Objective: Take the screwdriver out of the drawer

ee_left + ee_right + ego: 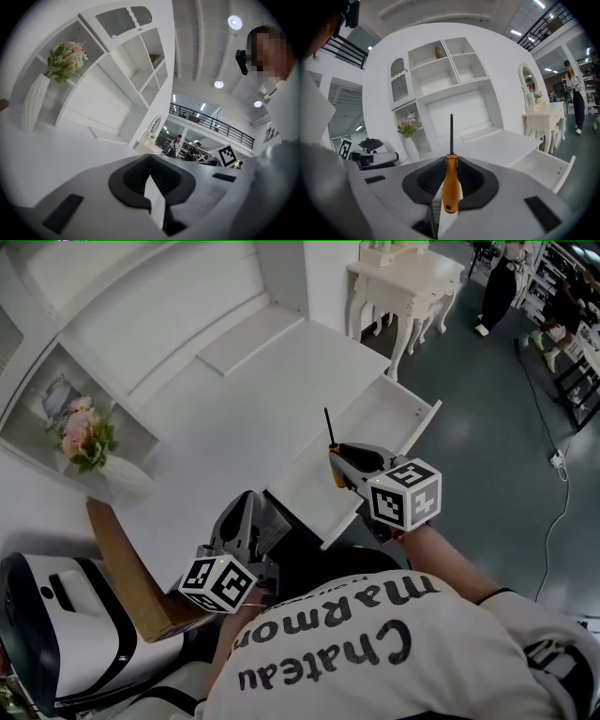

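Showing the right gripper [449,187] with its fingers [482,180] partly closed and clamped on the orange handle of the screwdriver [450,180]. The tool's black shaft stands straight out beyond the fingertips, aimed at the white shelf unit [440,79]. The screwdriver is thus out of the open drawer [543,168], which lies lower than these fingers and to their right, pulled out from the white table [497,143]. In the head view the tool overlaps the near part of the drawer's pale floor, and only the handle's tip and the shaft project past the fingers. The left gripper [153,190] is held to the left of the right one, close to the person's body. Its fingers [124,180] are pressed together with nothing between them, and they point level across the table. A white vase [33,108] of pink flowers stands well ahead of the left fingers and to their left, in a lower bay of the shelf unit.
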